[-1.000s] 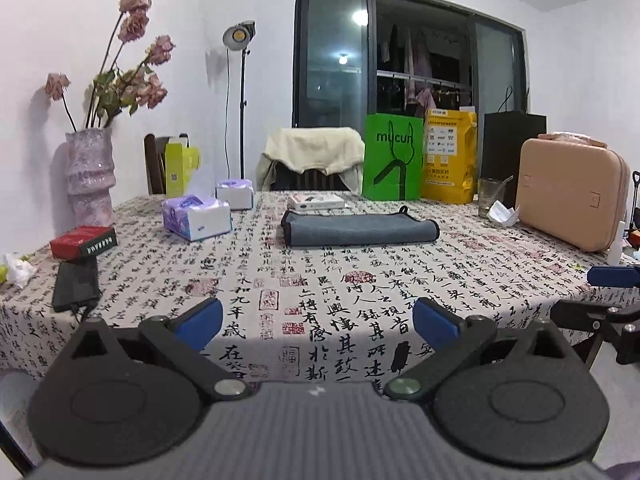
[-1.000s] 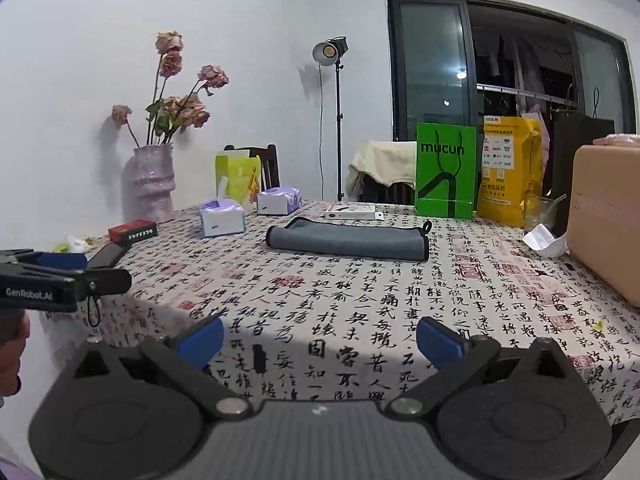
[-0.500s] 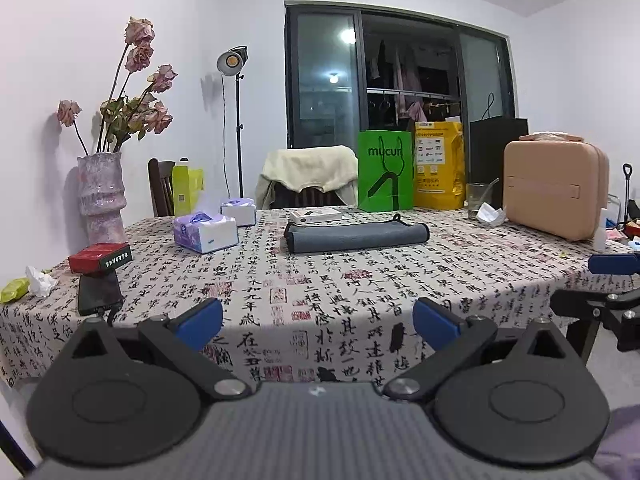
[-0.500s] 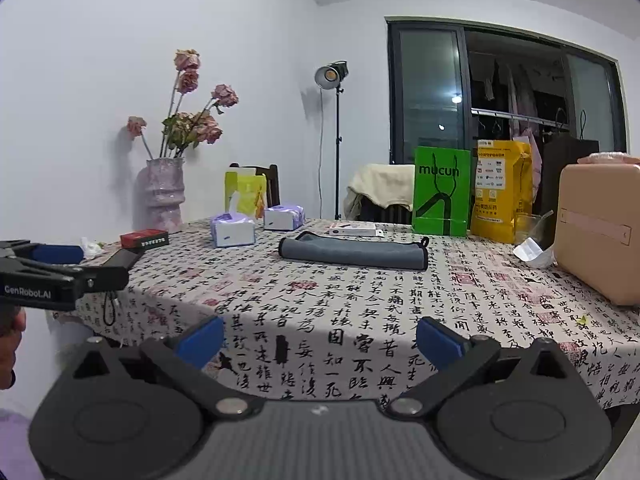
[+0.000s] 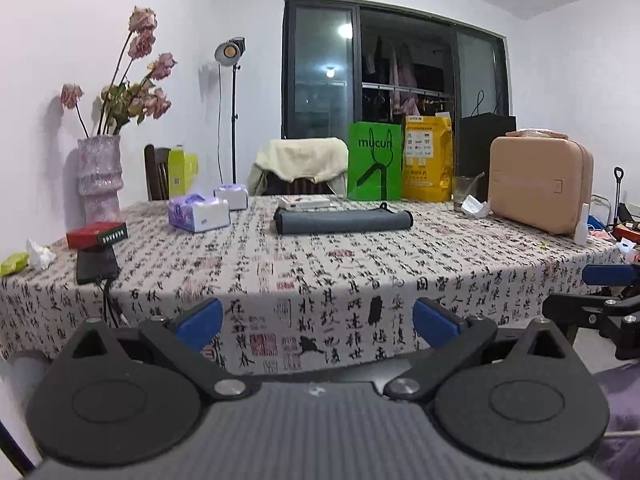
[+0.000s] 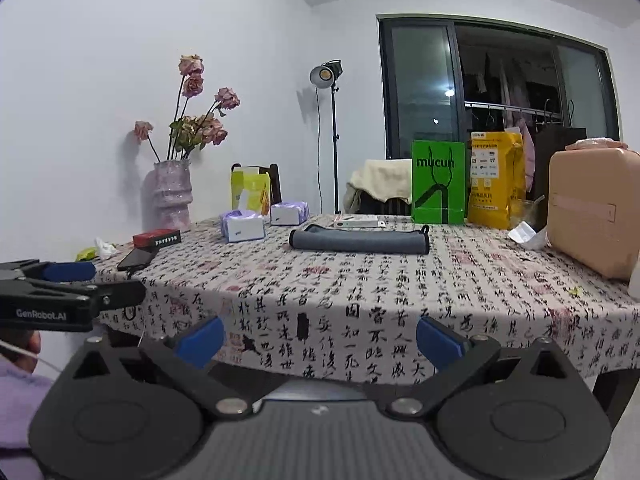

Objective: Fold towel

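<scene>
A grey towel [image 5: 343, 222], folded into a long narrow bundle, lies across the far middle of the table on the calligraphy-print tablecloth [image 5: 320, 276]; it also shows in the right wrist view [image 6: 359, 241]. My left gripper [image 5: 318, 318] is open and empty, held off the table's near edge, below the tabletop. My right gripper [image 6: 320, 338] is open and empty, likewise in front of the near edge. Each gripper shows at the side of the other's view: the right one [image 5: 608, 280] and the left one [image 6: 68, 280].
On the table: vase with dried roses [image 5: 99, 178], red box [image 5: 97, 234], black phone [image 5: 96, 266], two tissue packs [image 5: 199, 217], green bag [image 5: 374, 167], yellow bag [image 5: 427, 164], pink case [image 5: 540, 188], glass [image 5: 464, 192]. A chair with cream cloth [image 5: 304, 164] stands behind.
Both grippers have drawn back from the table and dropped lower, so the table edge now sits higher and farther. The towel has not moved. Both stay open.
</scene>
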`<state>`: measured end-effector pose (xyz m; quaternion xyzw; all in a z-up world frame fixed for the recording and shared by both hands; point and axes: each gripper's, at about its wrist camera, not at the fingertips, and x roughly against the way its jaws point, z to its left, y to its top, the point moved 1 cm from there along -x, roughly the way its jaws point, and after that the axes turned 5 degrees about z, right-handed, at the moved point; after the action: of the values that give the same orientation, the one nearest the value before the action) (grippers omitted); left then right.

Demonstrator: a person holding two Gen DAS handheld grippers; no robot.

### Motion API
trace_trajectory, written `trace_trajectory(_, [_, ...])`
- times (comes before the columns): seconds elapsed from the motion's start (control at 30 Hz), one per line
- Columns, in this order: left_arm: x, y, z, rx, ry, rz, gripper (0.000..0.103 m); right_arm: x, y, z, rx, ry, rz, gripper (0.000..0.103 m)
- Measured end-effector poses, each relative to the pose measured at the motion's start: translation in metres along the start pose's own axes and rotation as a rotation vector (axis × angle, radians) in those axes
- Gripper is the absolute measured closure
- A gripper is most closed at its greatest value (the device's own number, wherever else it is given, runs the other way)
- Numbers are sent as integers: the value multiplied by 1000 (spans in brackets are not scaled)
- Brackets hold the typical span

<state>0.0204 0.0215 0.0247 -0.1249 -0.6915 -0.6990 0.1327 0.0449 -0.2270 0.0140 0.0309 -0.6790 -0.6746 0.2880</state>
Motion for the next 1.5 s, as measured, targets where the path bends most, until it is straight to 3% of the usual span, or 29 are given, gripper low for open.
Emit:
trace_trajectory(0.27, [5, -9, -7, -24, -33, 47, 0, 8, -8, 3, -34, 19, 35, 0])
trace_trajectory(1.5, [6, -11, -11, -35, -27, 39, 0, 11, -13, 5, -48, 2, 32, 0])
